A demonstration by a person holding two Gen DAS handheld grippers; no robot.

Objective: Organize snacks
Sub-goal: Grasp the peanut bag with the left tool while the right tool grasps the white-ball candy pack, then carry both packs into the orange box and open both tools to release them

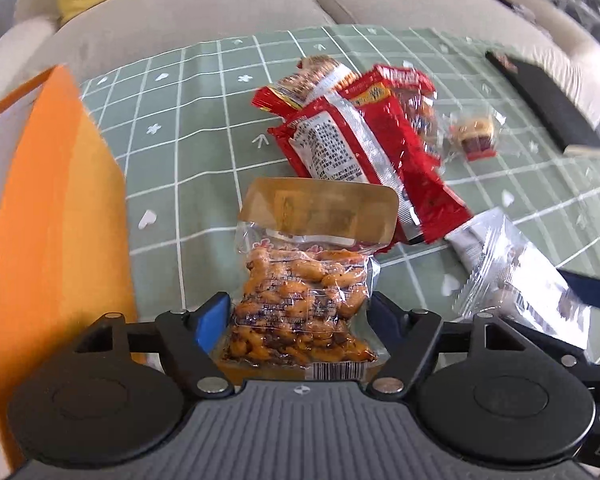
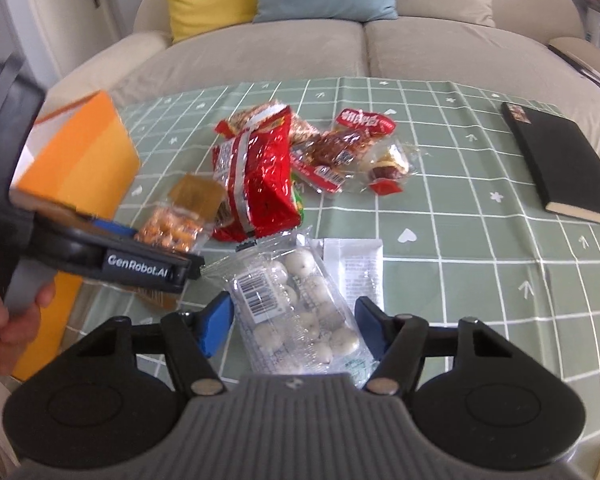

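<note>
Between the left gripper [image 1: 300, 312] fingers, clamped on its lower half above the desk [image 1: 188, 168], the vacuum-packed peanut pouch [image 1: 304, 304] looks light, stiff and slippery; the right gripper [image 2: 296, 320] stands apart around a pouch of white balls [image 2: 300, 304].

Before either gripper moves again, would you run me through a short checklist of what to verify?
1. Left gripper shut on the peanut packet: ok.
2. Right gripper straddles the white-ball packet: ok; jaws not closed.
3. Orange box within view, left of the snacks: ok.
4. Box opening free: cannot tell.
5. Red packets heaped, overlapping: not ok.
6. Black notebook apart from snacks: ok.
</note>
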